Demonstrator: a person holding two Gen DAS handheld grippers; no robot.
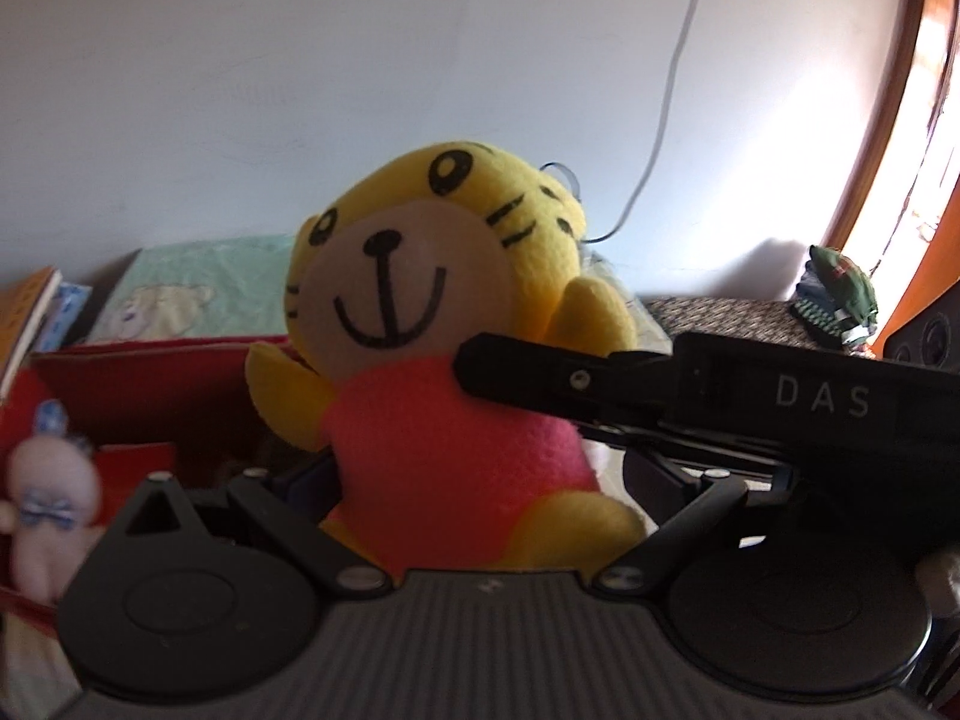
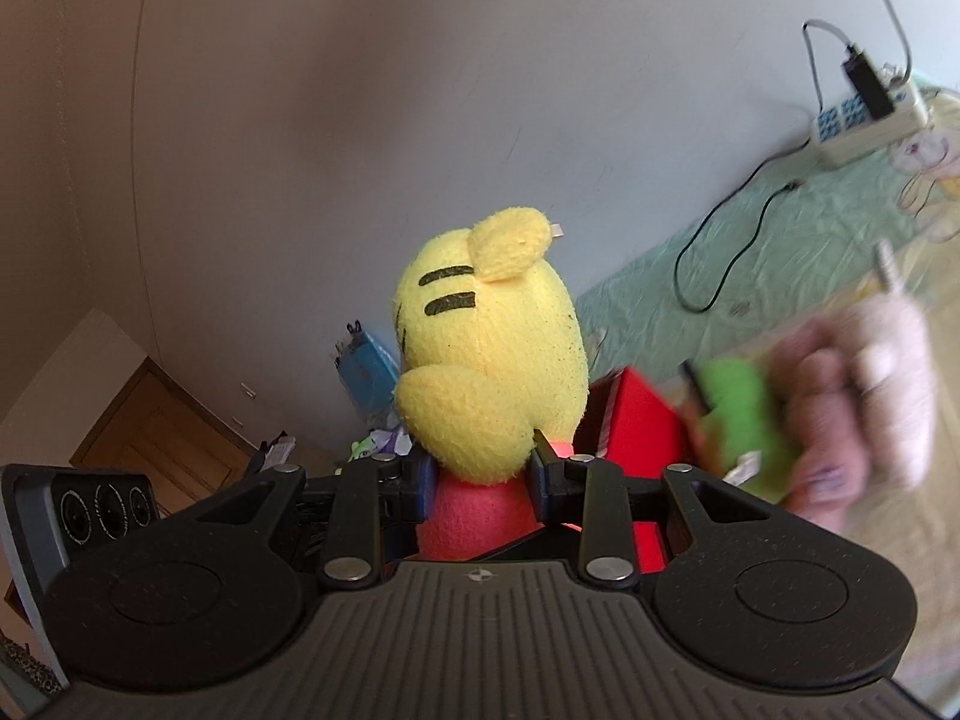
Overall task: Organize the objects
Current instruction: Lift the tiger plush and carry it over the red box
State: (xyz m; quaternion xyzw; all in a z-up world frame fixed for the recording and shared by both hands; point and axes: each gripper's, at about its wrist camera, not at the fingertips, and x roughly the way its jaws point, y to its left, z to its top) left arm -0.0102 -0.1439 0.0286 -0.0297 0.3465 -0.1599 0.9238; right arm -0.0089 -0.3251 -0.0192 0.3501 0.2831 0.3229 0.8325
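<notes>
One yellow plush tiger in a pink shirt [image 2: 489, 360] is clamped by the right tool [image 2: 480, 474]; the left tool [image 1: 456, 480] is held apart around it. One small white plush doll [image 1: 45, 492] is seen at lower left.

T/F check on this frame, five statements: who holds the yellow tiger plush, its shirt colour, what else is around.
1. The right gripper is clamped on the yellow tiger plush in a pink shirt. True.
2. The left gripper's jaws stand shut. False: they stand wide open.
3. The plush wears a blue shirt. False: it is pink.
4. A red open box sits behind the plush in the left wrist view. True.
5. A white power strip lies on the pale green cloth. True.
</notes>
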